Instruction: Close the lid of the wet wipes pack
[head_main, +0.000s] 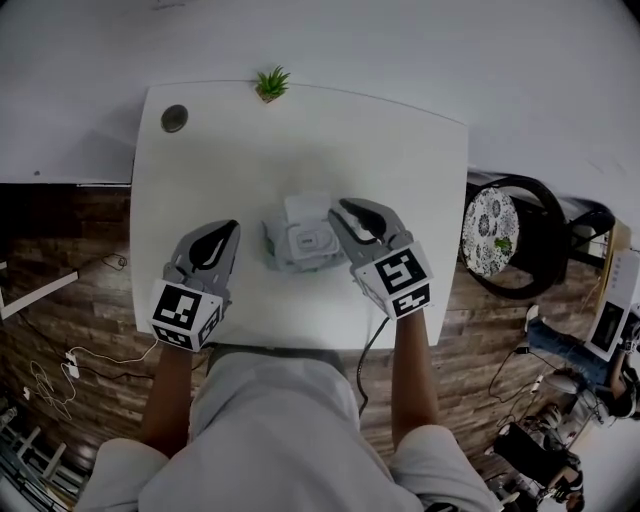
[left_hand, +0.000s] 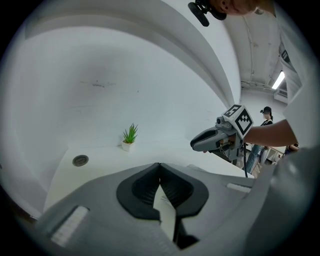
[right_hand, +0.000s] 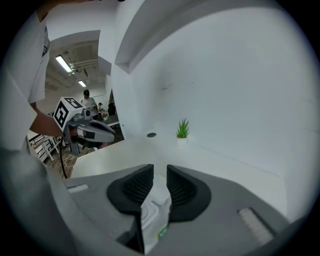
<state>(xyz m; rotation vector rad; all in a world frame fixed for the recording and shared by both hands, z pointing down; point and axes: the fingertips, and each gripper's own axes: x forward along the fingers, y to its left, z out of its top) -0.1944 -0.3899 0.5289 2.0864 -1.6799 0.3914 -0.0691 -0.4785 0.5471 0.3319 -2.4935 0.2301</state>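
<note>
Left gripper view. My left gripper (left_hand: 160, 167) filled the lower field, its jaws meeting at the tips with nothing gripped; a sliver of white table (left_hand: 107, 157) showed through the gap beneath them. At far centre a small plant (left_hand: 130, 136) stood at the table's back edge against the wall (left_hand: 125, 75), with a round grommet (left_hand: 80, 160) to its left. At right, my right gripper (left_hand: 195, 144) hung above the table on a bare arm (left_hand: 272, 132). A bystander (left_hand: 265, 116) stood beyond.
</note>
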